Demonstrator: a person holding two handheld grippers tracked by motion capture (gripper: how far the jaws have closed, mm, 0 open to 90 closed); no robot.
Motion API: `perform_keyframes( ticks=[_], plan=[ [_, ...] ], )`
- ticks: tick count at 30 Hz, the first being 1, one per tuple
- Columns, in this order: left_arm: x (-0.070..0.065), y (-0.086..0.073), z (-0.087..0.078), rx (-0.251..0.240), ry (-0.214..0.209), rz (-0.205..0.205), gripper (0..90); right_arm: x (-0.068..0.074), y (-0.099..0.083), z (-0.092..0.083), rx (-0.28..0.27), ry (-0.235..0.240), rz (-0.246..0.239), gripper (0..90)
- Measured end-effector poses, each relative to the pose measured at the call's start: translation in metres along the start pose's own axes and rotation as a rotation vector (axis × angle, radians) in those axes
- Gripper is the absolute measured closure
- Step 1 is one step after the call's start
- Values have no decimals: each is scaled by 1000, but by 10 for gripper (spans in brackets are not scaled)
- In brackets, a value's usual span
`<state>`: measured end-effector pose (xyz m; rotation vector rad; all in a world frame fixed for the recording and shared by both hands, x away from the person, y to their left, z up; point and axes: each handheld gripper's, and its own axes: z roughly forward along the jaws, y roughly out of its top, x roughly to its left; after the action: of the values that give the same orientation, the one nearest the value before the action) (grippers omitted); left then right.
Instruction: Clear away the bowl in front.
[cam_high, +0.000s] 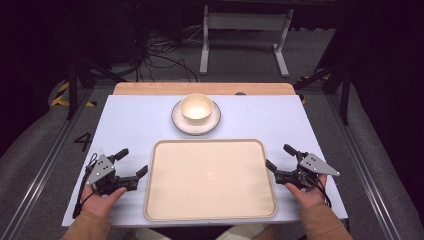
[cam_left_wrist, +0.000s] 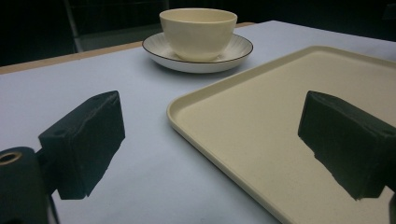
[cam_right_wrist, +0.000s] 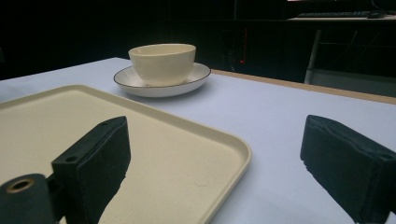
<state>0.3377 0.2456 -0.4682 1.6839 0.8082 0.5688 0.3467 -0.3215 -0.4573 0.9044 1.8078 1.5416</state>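
A cream tray (cam_high: 162, 200) lies empty at the near middle of the pale table (cam_high: 130, 120). Behind it a cream bowl (cam_high: 196, 108) sits on a white plate (cam_high: 178, 121) with a dark rim. My left gripper (cam_high: 132, 162) rests at the tray's left edge, jaws wide apart and empty. At the tray's right edge my right gripper (cam_high: 280, 157) is open too, holding nothing. In the left gripper view the tray (cam_left_wrist: 280, 116) corner lies between the jaws, with the bowl (cam_left_wrist: 198, 32) and plate (cam_left_wrist: 156, 49) beyond. The right gripper view shows the tray (cam_right_wrist: 163, 140), bowl (cam_right_wrist: 162, 63) and plate (cam_right_wrist: 198, 74).
A wooden strip (cam_high: 150, 88) runs along the table's far edge. Beyond it stand a white metal frame (cam_high: 205, 45) and loose cables (cam_high: 160, 60) on the floor. Dark stands flank the table on both sides.
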Motion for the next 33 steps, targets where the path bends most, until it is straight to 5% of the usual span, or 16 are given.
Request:
perform_keyframes(
  ticks=[11,17,33],
  plan=[
    [-1,1,-1,-9,-12,-5,81,0,0,0,-6,7,2,86],
    [0,4,-1,-17,-13,-40,71,-1,0,-1,-11,12,3,78],
    [-3,32,-11,-36,-5,-43,81,-2,-1,-3,-27,26,11,50]
  ],
)
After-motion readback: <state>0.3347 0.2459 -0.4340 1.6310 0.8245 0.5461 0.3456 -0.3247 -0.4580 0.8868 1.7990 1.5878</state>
